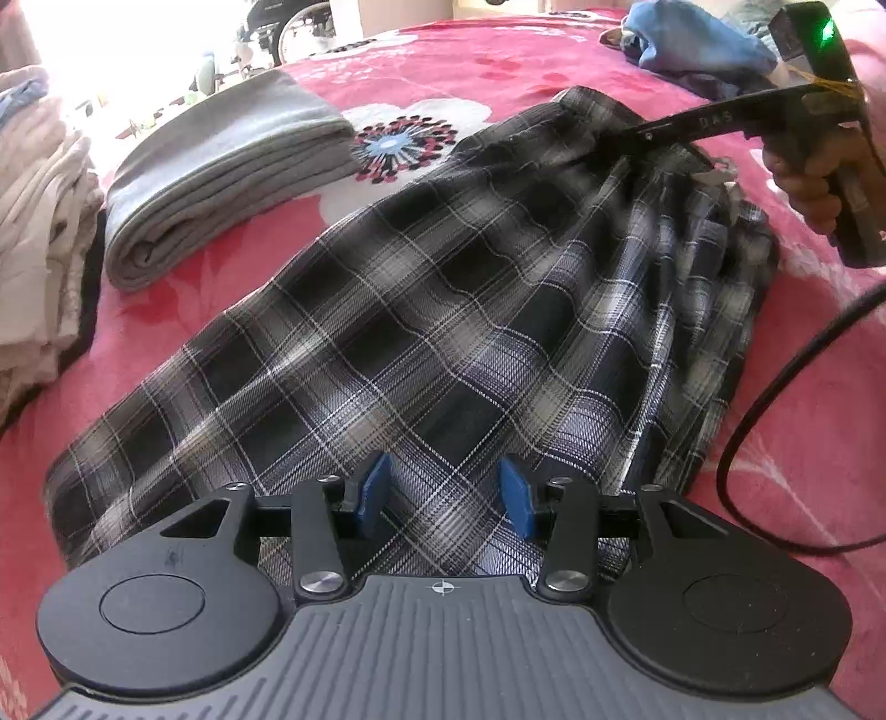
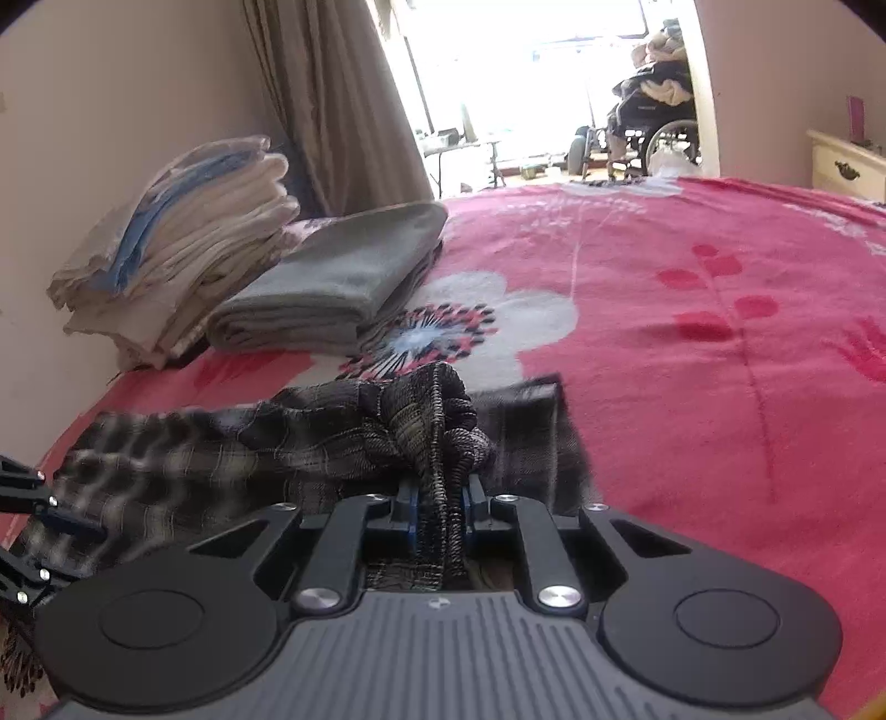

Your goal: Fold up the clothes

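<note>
On a pink floral bed (image 1: 554,50), the right claw (image 2: 440,498) pinches the plaid garment's (image 1: 415,332) upper-right end; the left claw (image 1: 443,493) gapes, empty, over its lower end.

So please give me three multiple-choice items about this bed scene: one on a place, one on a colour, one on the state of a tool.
1. Where does the folded grey towel lie?
A. on the plaid garment
B. on the bed cover, beside the pile of white linens
C. on the floor

2. What is the main colour of the bed cover?
A. green
B. pink-red
C. brown

3. What state is the right tool in?
A. shut on the bunched edge of the plaid garment
B. open above the grey towel
C. shut on nothing

Answers:
1 B: the right wrist view shows it next to the white linens.
2 B: pink-red with a white flower.
3 A: plaid cloth is pinched between its blue pads, while the left tool is open.
</note>
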Motion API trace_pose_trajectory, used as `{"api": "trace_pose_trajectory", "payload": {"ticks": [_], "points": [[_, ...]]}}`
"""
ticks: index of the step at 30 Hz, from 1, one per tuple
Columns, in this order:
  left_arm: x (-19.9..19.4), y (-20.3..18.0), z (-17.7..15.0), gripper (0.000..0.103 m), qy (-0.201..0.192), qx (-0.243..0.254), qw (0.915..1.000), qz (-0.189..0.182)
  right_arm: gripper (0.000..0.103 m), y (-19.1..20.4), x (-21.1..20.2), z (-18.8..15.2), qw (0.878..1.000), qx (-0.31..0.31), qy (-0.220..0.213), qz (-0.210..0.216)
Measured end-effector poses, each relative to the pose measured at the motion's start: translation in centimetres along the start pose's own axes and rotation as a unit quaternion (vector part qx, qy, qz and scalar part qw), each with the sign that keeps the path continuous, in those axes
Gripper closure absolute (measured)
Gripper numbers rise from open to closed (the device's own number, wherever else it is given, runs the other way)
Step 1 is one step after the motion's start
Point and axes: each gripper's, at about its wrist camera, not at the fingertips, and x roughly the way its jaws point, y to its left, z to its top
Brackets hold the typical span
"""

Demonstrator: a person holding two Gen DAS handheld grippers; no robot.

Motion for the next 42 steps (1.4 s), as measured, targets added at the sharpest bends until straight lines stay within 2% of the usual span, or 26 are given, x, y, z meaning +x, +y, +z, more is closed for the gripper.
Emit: {"api": "trace_pose_trajectory", "payload": {"ticks": [8, 10, 11, 12, 13, 16, 20, 22, 23, 27, 29, 31, 32, 34, 37, 40, 42], "points": [[0.6, -0.7, 0.4, 0.059, -0.011, 0.014, 0.9998, -0.008, 0.088, -1.3, -0.8, 1.0, 1.000, -0.010, -0.015, -0.010], [0.7, -0.9, 0.4, 0.059, -0.012, 0.015, 0.9998, -0.010, 0.087, -1.9, -0.4, 0.6, 1.000, -0.008, -0.005, -0.015], [0.8, -0.9, 0.3, 0.059, -0.013, 0.015, 0.9998, -0.010, 0.085, -2.2, 0.2, 0.3, 1.000, -0.008, 0.007, -0.019], [0.9, -0.9, 0.2, 0.059, -0.014, 0.015, 0.9997, -0.011, 0.078, -2.5, 0.8, -0.2, 0.999, -0.008, 0.020, -0.024], [0.9, -0.9, 0.2, 0.059, -0.014, 0.014, 0.9997, -0.011, 0.070, -2.9, 0.8, -0.3, 0.999, 0.006, 0.021, -0.024], [0.8, -0.9, 0.2, 0.058, -0.014, 0.011, 0.9998, -0.011, 0.062, -3.6, -0.6, -0.1, 0.999, 0.044, 0.009, -0.023], [-0.5, -0.6, 0.2, 0.058, -0.020, 0.009, 0.9998, -0.001, 0.062, -2.0, -4.4, 0.6, 0.999, 0.039, -0.033, -0.013], [-1.5, -0.2, -0.1, 0.058, -0.027, 0.006, 0.9996, 0.004, 0.069, -1.0, -6.2, 1.0, 0.998, 0.030, -0.055, -0.006], [-1.9, 0.2, -0.3, 0.058, -0.029, 0.003, 0.9995, 0.008, 0.070, -0.4, -7.1, 1.1, 0.997, 0.026, -0.066, -0.003], [-2.6, 2.2, -1.2, 0.058, -0.031, -0.022, 0.9987, 0.034, 0.073, 4.0, -6.8, -0.4, 0.997, -0.065, -0.021, 0.035], [-2.4, 3.7, -2.1, 0.058, -0.027, -0.049, 0.9972, 0.050, 0.073, 4.5, -5.1, -2.2, 0.997, -0.073, 0.024, 0.019], [-1.8, 5.6, -3.1, 0.058, -0.023, -0.084, 0.9945, 0.058, 0.083, 4.1, -2.6, -5.1, 0.990, -0.089, 0.102, -0.033], [-1.6, 6.4, -3.4, 0.058, -0.021, -0.102, 0.9927, 0.062, 0.082, 4.1, -2.7, -5.7, 0.991, -0.090, 0.093, -0.037], [-1.6, 8.0, -4.0, 0.058, -0.021, -0.135, 0.9885, 0.066, 0.082, 4.8, -3.5, -4.7, 0.990, -0.085, 0.101, -0.048], [-3.9, 9.7, -4.4, 0.058, -0.046, -0.170, 0.9822, 0.064, 0.080, 6.6, -3.6, -3.9, 0.993, -0.086, 0.083, -0.019], [-6.8, 10.5, -5.2, 0.058, -0.065, -0.178, 0.9804, 0.056, 0.080, 8.5, -3.7, -3.1, 0.994, -0.088, 0.064, 0.011], [-8.1, 10.0, -6.4, 0.058, -0.067, -0.166, 0.9830, 0.042, 0.080, 9.7, -3.7, -2.6, 0.994, -0.090, 0.051, 0.032]]}}
